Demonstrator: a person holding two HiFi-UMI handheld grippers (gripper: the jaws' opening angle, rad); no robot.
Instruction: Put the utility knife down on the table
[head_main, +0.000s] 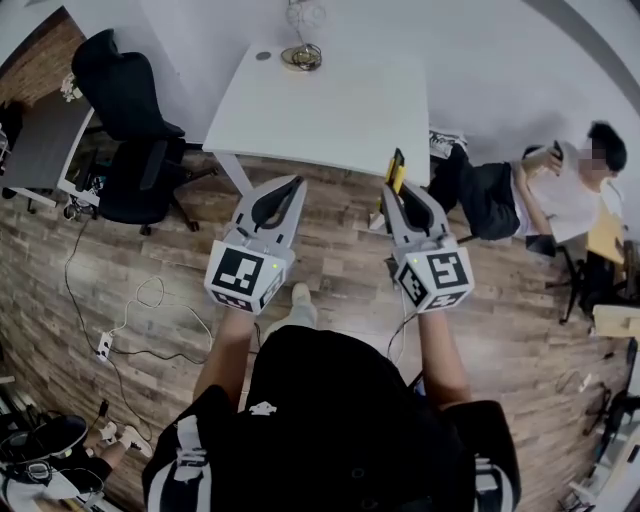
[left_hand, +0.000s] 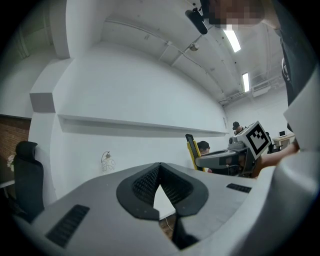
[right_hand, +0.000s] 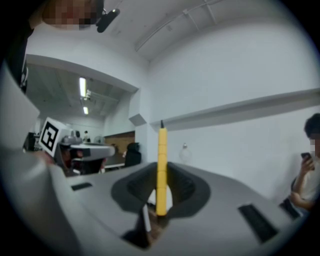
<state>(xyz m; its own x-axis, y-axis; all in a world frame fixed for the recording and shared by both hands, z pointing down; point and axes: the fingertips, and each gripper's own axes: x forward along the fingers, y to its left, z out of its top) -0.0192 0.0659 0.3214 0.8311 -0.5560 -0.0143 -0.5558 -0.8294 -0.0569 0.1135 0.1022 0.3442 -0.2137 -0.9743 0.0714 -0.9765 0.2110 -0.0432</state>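
Jaws of the right gripper (right_hand: 161, 172) are clamped on the yellow utility knife (right_hand: 162, 150), which pokes out past the tips, up in the air by the white table (head_main: 330, 115) edge. Left gripper (left_hand: 160, 166) alongside, pinched closed on nothing.

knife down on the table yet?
No. The utility knife is clamped upright in the right gripper, not lying on the table.
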